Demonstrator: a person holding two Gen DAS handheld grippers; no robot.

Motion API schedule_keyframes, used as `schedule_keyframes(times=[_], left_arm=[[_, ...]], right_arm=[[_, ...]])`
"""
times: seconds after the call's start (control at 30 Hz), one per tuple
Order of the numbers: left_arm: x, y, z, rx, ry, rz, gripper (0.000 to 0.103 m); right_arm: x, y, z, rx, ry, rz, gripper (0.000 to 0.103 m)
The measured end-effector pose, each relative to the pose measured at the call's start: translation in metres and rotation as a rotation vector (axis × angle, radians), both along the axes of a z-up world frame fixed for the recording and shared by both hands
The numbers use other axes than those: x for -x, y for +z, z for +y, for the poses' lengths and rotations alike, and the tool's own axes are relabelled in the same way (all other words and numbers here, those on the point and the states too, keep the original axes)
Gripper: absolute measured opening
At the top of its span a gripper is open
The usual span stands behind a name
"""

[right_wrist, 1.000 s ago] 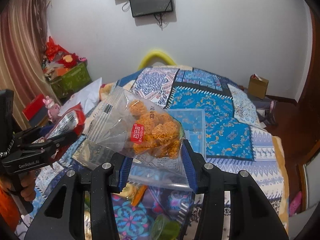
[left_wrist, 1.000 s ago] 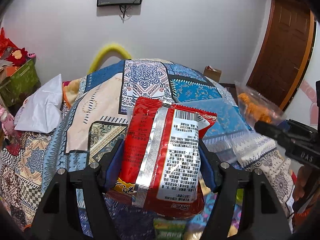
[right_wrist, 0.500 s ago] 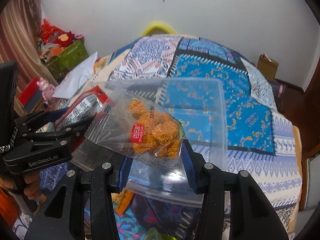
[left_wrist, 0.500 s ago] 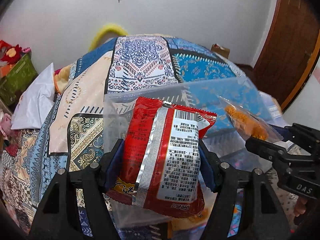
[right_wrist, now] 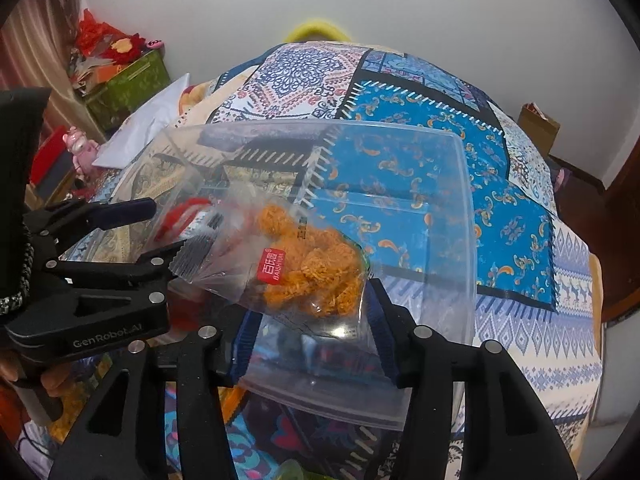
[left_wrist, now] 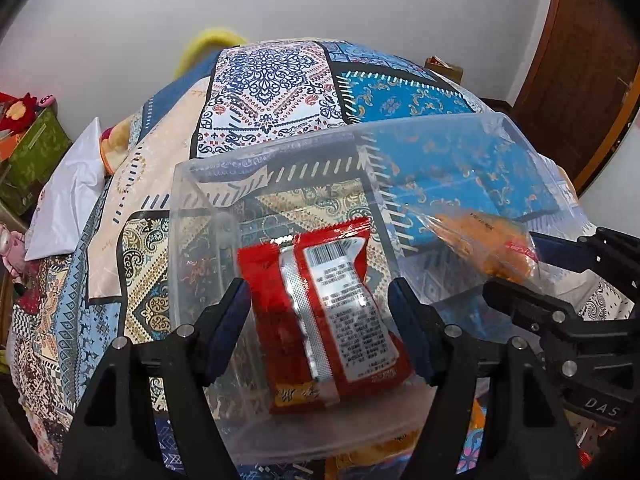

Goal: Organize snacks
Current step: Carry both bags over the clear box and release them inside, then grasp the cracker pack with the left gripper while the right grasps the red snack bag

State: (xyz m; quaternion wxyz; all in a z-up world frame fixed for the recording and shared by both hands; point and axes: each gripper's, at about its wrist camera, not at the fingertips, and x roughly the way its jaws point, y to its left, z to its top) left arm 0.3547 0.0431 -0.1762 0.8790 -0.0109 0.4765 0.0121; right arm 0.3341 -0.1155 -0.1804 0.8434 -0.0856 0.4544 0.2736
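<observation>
Two snack packs are over one clear bin (left_wrist: 224, 184) that sits on the bed (left_wrist: 276, 76).

Red pack (left_wrist: 320, 320): barcode side up, in the left half of the bin, between the left gripper (left_wrist: 320, 328) fingers. Those fingers are opening; gaps show on both sides of the pack, so it looks released, resting on or just above the bin floor. Which of the two, I cannot tell.

Orange pack (right_wrist: 304, 268): clear bag of orange puffs, tilted, its upper end toward the left gripper (right_wrist: 136, 232). The right gripper (right_wrist: 312, 320) fingers flank its lower seal and are also opening. The pads still look close against the film; whether they still pinch it is unclear. The bag hangs over the bin's middle, partly over the red pack.

Surroundings: patchwork quilt under the bin, white pillow (left_wrist: 68, 196) left, green box (right_wrist: 128, 84) by the wall, more snacks just visible below the near bin edge.

Risks, as judged:
- The orange bag may land on the red pack rather than beside it, since it leans that way.
- Film could cling to a pad and drag the bag out on withdrawal.
- The two grippers are near each other; lifting together could knock them.
- The bin sits on soft bedding; a push on its rim could tip it.
</observation>
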Motion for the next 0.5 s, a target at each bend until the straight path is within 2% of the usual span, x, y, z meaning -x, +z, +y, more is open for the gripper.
schedule_keyframes(times=[0.2,0.5], left_arm=[[0.02,0.021,0.004,0.027,-0.011,-0.04,0.071],[0.087,0.074,0.019,0.033,-0.01,-0.141,0.075]], right_arm=[[0.01,0.011,-0.005,-0.02,0.0,-0.006,0.057],[0.048,0.057,-0.028,-0.08,-0.021,-0.093,0.064]])
